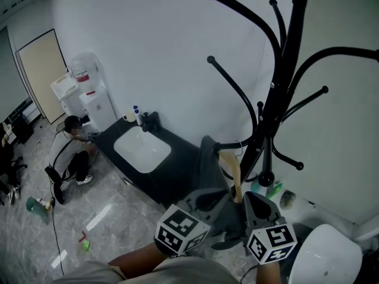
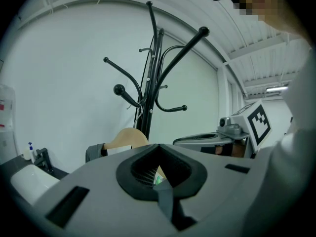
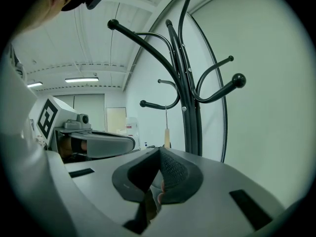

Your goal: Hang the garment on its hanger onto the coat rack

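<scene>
Open glossy floor [image 1: 106,218] fills the lower left. A dark counter [image 1: 177,158] with a white sink [image 1: 142,148] stands against the white wall [image 1: 148,40], and a person [image 1: 71,152] crouches at its left. At lower centre, beside the black coat rack [image 1: 278,93], the garment [image 1: 208,161] sits on its hanger [image 1: 233,170]. The left tool [image 2: 159,181] pinches the garment and the right tool [image 3: 157,191] clamps the hanger.

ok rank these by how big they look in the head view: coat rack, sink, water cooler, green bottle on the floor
1. coat rack, though it is also nearest the camera
2 and 3. sink and water cooler: about alike, too close to rank
4. green bottle
</scene>
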A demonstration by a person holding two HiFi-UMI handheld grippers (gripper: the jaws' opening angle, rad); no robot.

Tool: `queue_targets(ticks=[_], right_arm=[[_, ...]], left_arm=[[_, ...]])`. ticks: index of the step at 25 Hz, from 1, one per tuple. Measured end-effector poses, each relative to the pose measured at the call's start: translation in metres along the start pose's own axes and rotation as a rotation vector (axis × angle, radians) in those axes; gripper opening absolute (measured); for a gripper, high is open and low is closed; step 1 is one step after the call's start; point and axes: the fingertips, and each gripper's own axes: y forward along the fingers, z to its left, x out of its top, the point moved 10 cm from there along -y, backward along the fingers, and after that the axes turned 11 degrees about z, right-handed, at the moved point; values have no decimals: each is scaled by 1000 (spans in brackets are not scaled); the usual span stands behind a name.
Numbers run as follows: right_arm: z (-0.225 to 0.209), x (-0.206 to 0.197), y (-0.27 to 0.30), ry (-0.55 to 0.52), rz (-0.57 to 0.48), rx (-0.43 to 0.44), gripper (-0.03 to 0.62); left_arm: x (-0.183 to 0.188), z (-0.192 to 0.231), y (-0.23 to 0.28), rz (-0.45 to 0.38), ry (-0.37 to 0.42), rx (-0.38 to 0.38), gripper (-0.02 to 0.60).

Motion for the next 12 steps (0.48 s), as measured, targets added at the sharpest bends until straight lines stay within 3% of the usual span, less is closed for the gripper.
queue_targets(ticks=[12], right_arm=[[-2, -2, 1, 0, 5, 13, 15]], left_arm=[[-3, -1, 2, 6, -4, 4, 6]])
